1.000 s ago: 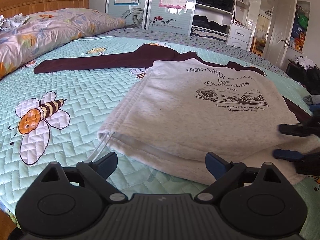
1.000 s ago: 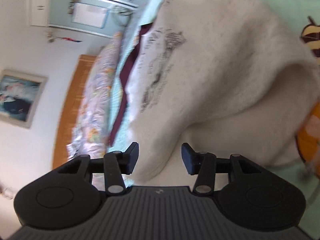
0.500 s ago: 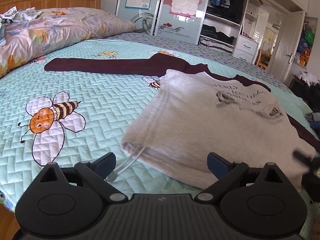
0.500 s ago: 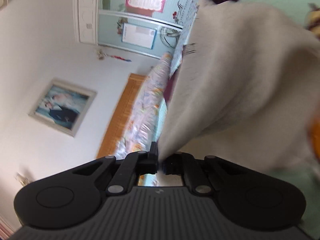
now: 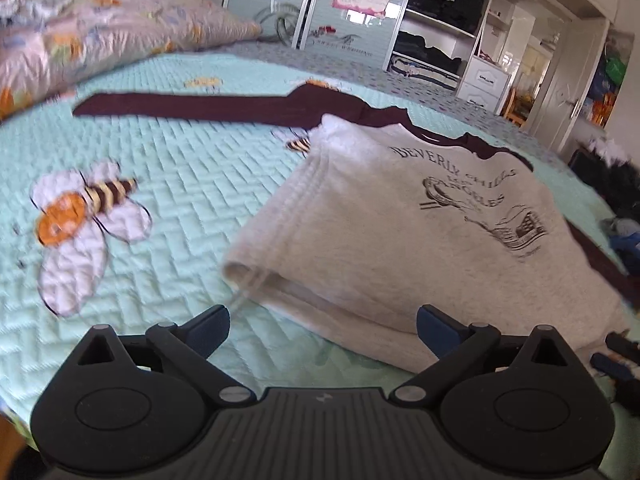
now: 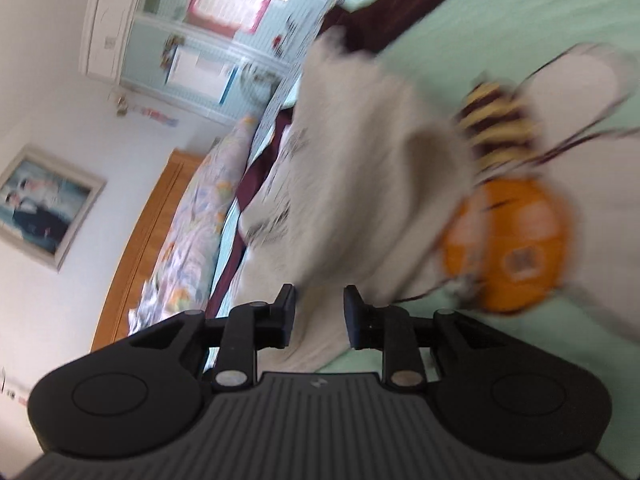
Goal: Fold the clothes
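Bedroom, quilted mint bedspread (image 5: 192,184) with bee prints, wardrobe (image 5: 440,20) standing open behind. Lying on it near the front edge: grey sweatshirt (image 5: 400,232), part-folded, maroon sleeves (image 5: 180,106) spreading flat beyond. Judging soft, light, limp; sagging wherever unsupported, slipping little on quilt. Best taken at the thick hem or a folded corner, pinching all layers. Left gripper (image 5: 322,322) hovering spread wide before the hem, touching nothing. Right gripper (image 6: 319,312) opening, grey cloth passing between the fingers, pads not pressing. Blurring heavily in right view; print lettering partly illegible; far sleeve end cut off.
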`<control>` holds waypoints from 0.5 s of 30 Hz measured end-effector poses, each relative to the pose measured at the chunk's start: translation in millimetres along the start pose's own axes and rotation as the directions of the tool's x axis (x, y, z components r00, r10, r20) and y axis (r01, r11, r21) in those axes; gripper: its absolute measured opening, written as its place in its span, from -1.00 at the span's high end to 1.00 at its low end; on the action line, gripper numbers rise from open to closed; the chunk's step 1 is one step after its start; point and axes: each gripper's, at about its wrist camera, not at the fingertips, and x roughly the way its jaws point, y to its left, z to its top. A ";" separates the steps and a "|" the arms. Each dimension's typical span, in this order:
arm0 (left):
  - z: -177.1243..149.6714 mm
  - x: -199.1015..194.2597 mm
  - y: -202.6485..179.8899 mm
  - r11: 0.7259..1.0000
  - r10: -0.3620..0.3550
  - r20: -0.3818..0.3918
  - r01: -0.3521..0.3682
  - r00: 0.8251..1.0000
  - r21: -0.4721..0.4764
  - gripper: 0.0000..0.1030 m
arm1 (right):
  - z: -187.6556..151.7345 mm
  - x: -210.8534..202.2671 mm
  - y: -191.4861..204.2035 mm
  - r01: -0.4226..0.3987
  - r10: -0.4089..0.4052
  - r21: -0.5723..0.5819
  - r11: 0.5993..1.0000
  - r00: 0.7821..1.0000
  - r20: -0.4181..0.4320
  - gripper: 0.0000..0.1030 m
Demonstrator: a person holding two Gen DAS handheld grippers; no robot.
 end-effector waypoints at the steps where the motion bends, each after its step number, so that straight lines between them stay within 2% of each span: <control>1: 0.2 2.1 1.4 0.999 -0.035 -0.012 0.035 0.999 -0.030 -0.94 | 0.8 -2.9 -7.3 -0.006 0.006 0.025 1.000 1.000 0.017 0.40; 3: 0.6 5.7 1.5 0.991 -0.107 -0.029 0.104 0.994 -0.080 -0.94 | 2.5 -8.7 -22.0 -0.019 0.015 0.075 0.997 0.999 0.052 0.29; 5: -0.9 9.7 -0.6 0.984 -0.145 -0.050 0.139 0.988 -0.109 -0.94 | 4.5 -7.5 -35.1 -0.027 0.019 0.112 0.993 0.998 0.066 0.27; 9: -3.1 11.0 -1.7 0.982 -0.153 -0.067 0.144 0.986 -0.120 -0.94 | 16.2 5.1 -35.2 0.043 -0.052 0.120 0.992 0.996 0.072 0.22; 12: -3.3 11.4 -1.8 0.981 -0.152 -0.071 0.142 0.986 -0.129 -0.94 | 20.9 0.4 -29.9 0.097 -0.110 0.111 0.989 0.987 0.117 0.18; 13: -3.4 11.7 -2.9 0.982 -0.148 -0.072 0.138 0.986 -0.126 -0.94 | 22.5 0.7 -29.1 0.105 -0.118 0.102 0.989 0.986 0.122 0.11; 15: -4.2 12.2 -6.3 0.985 -0.139 -0.071 0.131 0.988 -0.115 -0.95 | 27.8 11.4 -30.1 0.117 -0.129 0.103 0.988 0.985 0.118 0.10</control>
